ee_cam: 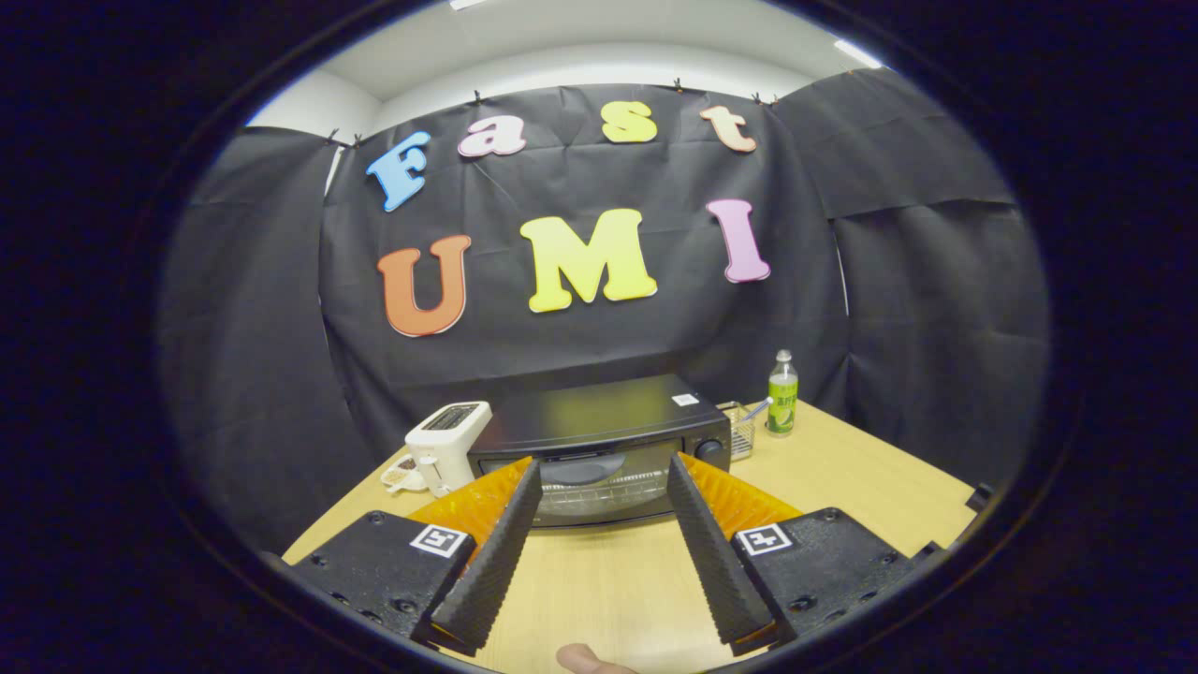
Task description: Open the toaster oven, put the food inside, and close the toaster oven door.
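Jaws released, spread wide, nothing between them but bare tabletop (608,580). Gripper (604,468) sits above the wood surface, fingers (496,552) pointing straight at the toaster oven (599,445). A fingertip of the person's hand (585,659) shows at the very bottom, below the jaws.

Toaster oven is just beyond the finger tips, apart from them, centred in the gap. Black body, door shut, glass window facing the gripper, rack visible behind the glass. Knob (708,449) on its right side of the front panel.

White pop-up toaster (447,445) stands just beside the oven's left side. A small dish (401,475) with something pale in it lies in front-left of that toaster; contents too small to identify, may be the food.

Right of the oven: wire basket (739,429) close to its corner, then a green-labelled bottle (782,395), upright, near the tabletop's back edge.
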